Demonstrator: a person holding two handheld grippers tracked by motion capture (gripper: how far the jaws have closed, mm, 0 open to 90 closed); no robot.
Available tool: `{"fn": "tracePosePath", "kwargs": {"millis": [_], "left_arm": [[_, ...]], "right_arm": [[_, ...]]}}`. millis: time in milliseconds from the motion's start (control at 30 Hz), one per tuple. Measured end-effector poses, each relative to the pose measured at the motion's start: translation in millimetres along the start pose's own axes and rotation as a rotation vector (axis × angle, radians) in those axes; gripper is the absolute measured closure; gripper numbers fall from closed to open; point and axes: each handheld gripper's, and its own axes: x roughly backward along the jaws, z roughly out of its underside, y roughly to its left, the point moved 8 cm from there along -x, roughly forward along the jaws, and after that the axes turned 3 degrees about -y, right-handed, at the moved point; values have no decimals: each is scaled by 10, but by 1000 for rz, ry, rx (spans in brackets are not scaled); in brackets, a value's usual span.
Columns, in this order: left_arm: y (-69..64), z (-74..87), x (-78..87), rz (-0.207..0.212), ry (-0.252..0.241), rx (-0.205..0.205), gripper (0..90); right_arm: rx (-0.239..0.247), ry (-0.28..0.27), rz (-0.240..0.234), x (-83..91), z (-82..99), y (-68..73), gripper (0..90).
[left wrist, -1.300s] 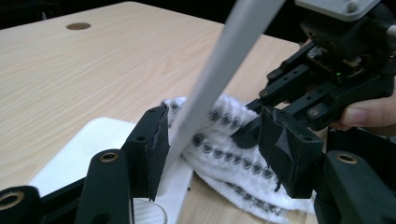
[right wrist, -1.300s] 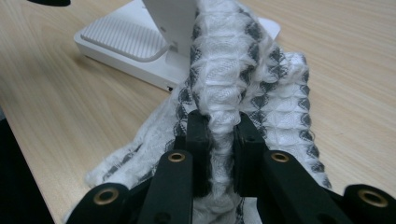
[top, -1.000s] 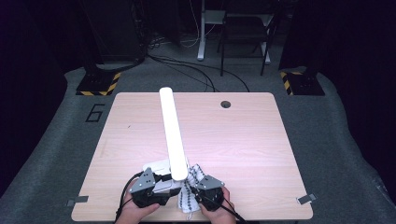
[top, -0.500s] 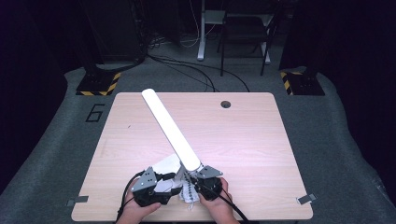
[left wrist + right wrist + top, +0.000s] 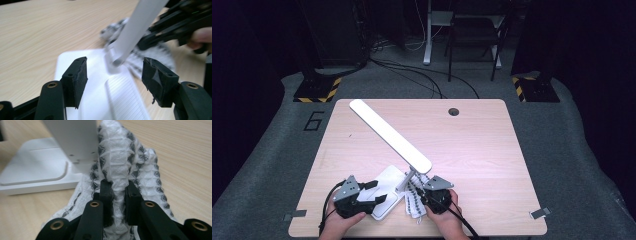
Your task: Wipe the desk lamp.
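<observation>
Down at the near edge of the counter point(image 5: 472, 145), a white desk lamp point(image 5: 390, 134) stands on its flat white base point(image 5: 384, 196), a little left of the middle. Its long light bar slants from above the base out toward the far left corner, raised off the wood.

Just right of the base lies a white cloth with a dark woven pattern point(image 5: 414, 201), bunched up and touching the base's right side. The right hand-held gripper point(image 5: 430, 191) is clamped on this cloth: in the right gripper view a ridge of the fabric point(image 5: 117, 170) is pinched between the two black pads, which stand nearly together.

The left hand-held gripper point(image 5: 376, 192) sits over the near left part of the base, held by the person's left hand point(image 5: 339, 225). Its jaws have just been opening. In the left gripper view they stand well apart above the ribbed top of the base point(image 5: 100, 82), and the pads press on nothing. Beyond them the lamp's stem and the right hand-held gripper point(image 5: 175, 27) are blurred.
</observation>
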Motion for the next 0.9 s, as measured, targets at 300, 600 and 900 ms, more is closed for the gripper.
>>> {"fn": "tracePosePath", "kwargs": {"millis": [300,600,900], "left_arm": [[287,204,-48,-83,28,61,355],[412,306,-97,-130,59,127,351],[423,362,-152,-128,91,145,350]], "right_arm": [[47,-4,-96,209,124,389,793],[49,18,-104,4,110,437,786],[38,13,-91,-71,69,404,785]]}}
